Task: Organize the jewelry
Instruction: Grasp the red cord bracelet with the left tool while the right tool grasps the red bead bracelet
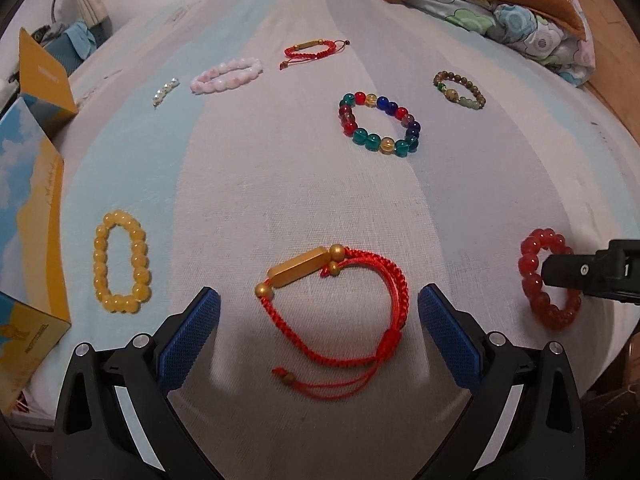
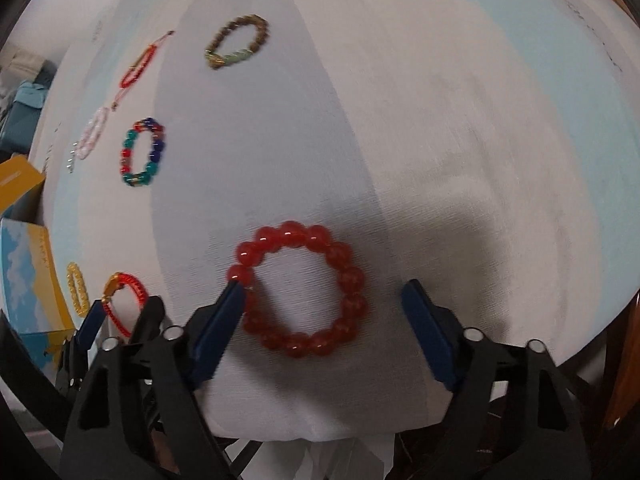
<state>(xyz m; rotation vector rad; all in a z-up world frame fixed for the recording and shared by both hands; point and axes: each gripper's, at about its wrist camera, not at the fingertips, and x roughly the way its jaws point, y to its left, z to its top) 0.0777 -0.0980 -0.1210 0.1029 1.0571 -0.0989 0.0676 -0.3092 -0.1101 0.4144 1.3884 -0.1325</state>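
The right gripper (image 2: 324,304), jaws wide, straddles the red bead bracelet (image 2: 298,290) on the bed sheet (image 2: 440,120) — its left pad already meets the beads and could nudge them aside — while the left gripper (image 1: 319,312), equally wide, flanks the red cord bracelet (image 1: 340,300), whose loose cords might slip free.

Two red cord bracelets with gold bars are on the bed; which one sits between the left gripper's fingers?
The near red cord bracelet with the gold bar, lying between the open left gripper. The other red cord bracelet lies far off beside the pink bead bracelet.
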